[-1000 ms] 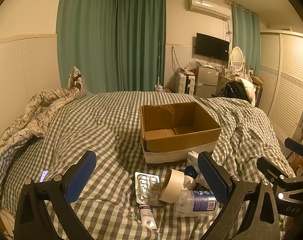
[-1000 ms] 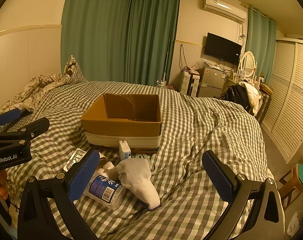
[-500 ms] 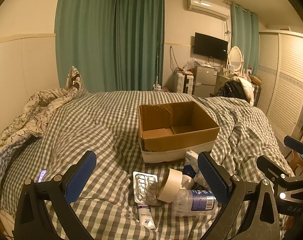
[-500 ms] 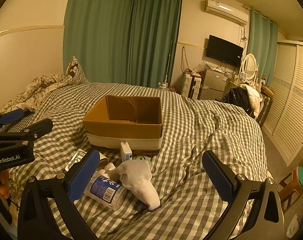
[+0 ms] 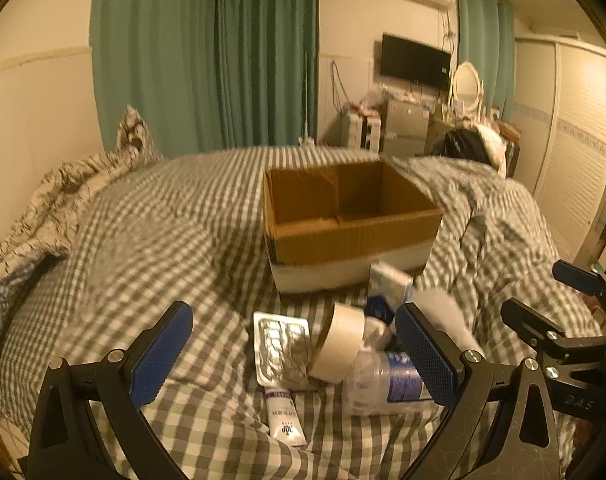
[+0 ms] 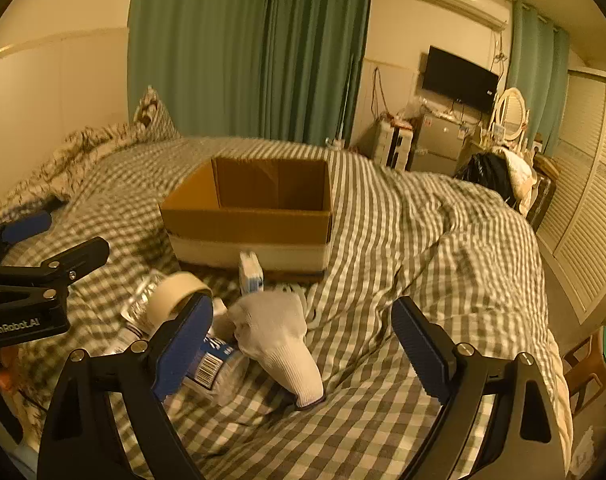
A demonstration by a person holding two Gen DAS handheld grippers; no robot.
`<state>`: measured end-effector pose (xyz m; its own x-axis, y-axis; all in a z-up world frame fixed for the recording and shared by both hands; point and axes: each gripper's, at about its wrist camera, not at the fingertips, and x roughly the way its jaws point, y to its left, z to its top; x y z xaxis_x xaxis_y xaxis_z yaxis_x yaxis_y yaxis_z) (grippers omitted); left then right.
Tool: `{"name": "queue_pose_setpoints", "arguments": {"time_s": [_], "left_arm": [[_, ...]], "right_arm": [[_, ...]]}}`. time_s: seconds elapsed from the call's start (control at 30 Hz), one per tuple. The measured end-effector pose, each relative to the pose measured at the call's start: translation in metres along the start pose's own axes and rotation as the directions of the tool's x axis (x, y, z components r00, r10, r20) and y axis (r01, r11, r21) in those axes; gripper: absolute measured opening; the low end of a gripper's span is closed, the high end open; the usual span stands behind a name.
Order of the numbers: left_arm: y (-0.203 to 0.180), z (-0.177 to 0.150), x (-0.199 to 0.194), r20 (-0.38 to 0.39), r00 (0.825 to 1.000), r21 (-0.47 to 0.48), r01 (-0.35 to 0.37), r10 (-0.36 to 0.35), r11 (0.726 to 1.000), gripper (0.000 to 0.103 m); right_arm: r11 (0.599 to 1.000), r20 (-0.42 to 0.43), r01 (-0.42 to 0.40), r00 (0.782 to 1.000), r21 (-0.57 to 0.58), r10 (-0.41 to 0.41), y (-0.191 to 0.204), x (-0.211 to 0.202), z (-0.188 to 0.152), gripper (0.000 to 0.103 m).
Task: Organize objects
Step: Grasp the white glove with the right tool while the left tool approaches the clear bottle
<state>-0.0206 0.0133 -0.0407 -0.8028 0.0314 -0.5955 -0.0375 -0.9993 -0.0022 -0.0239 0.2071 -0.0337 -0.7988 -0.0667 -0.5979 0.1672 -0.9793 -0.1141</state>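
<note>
A: What's ahead of the left gripper (image 5: 293, 354)?

B: Its jaws stand wide apart with nothing between the pads. Going left to right between its fingers: a foil blister pack (image 5: 280, 350), a small white tube (image 5: 284, 416) just below it, then a roll of tape (image 5: 338, 343) leaning on a clear plastic bottle (image 5: 383, 380) close to the right pad.

A: And beyond that?

B: An open cardboard box (image 5: 349, 222) sits straight ahead on the checked bedspread (image 5: 143, 232), past the clutter. A small white-and-blue carton (image 5: 389, 284) stands against its front wall.

A: The right gripper (image 6: 301, 344)?

B: Also spread open, gripping nothing. The tape (image 6: 175, 294) and bottle (image 6: 213, 364) lie by its left finger; a white glove (image 6: 281, 338) rests between the fingers, nearer the left one. Whether the pad touches the bottle I can't quite tell, as the frame is blurred. The box (image 6: 251, 216) is ahead and slightly left.
</note>
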Motion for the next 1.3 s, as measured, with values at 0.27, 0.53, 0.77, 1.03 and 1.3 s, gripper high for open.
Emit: {"name": "queue_pose_setpoints", "arguments": {"time_s": [0.27, 0.53, 0.77, 1.03, 1.3], "left_arm": [[-0.016, -0.027, 0.041, -0.15, 0.989, 0.036, 0.015, -0.009, 0.999, 0.103], [-0.036, -0.042, 0.045, -0.2, 0.979, 0.095, 0.058, -0.038, 0.994, 0.103], [-0.06, -0.048, 0.044, -0.23, 0.967, 0.126, 0.139, -0.107, 0.982, 0.103], [-0.086, -0.055, 0.061, -0.278, 0.951, 0.155, 0.185, -0.136, 0.97, 0.103], [-0.081, -0.058, 0.07, -0.281, 0.948, 0.169, 0.204, -0.151, 0.964, 0.093]], "right_arm": [[0.999, -0.19, -0.031, 0.981, 0.03, 0.036, -0.009, 0.07, -0.026, 0.081], [0.981, -0.273, -0.184, 0.943, 0.056, 0.192, -0.004, 0.104, -0.029, 0.032], [0.985, -0.193, -0.166, 0.966, 0.054, 0.173, -0.014, 0.067, -0.025, 0.026], [0.988, -0.147, -0.134, 0.979, 0.08, 0.144, -0.028, 0.048, -0.019, 0.025], [0.99, -0.13, -0.127, 0.982, 0.066, 0.134, -0.026, 0.038, -0.016, 0.025]]}}
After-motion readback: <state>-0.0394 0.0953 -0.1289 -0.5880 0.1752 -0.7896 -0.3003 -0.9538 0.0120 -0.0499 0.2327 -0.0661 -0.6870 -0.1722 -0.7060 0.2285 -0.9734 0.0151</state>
